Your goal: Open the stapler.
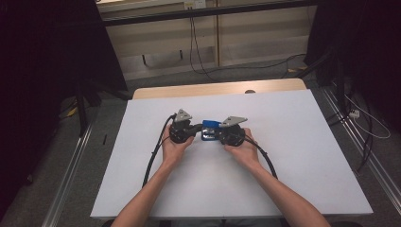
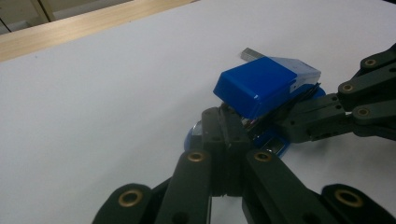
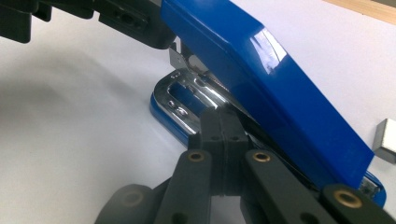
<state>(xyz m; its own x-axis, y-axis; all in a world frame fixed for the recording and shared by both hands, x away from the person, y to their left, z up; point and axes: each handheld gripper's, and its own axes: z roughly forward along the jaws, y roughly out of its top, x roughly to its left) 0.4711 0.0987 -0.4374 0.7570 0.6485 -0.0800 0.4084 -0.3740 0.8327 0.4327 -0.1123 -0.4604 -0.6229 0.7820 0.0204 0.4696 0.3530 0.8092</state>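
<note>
Both grippers meet in the middle of the high view. The left gripper (image 2: 227,122) is clenched tight at one end of the blue stapler (image 2: 264,84). The right gripper (image 3: 223,122) is clenched too, poking under its lifted top. The stapler sits on the white table (image 1: 293,156), with a small metal block (image 3: 385,140) near it. I think they should hold the bottom still and lift the top slowly.

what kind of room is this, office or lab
Probably a lab or recording space: a bare white table stands among loose floor cables and metal floor rails, with dark curtains at both sides.
</note>
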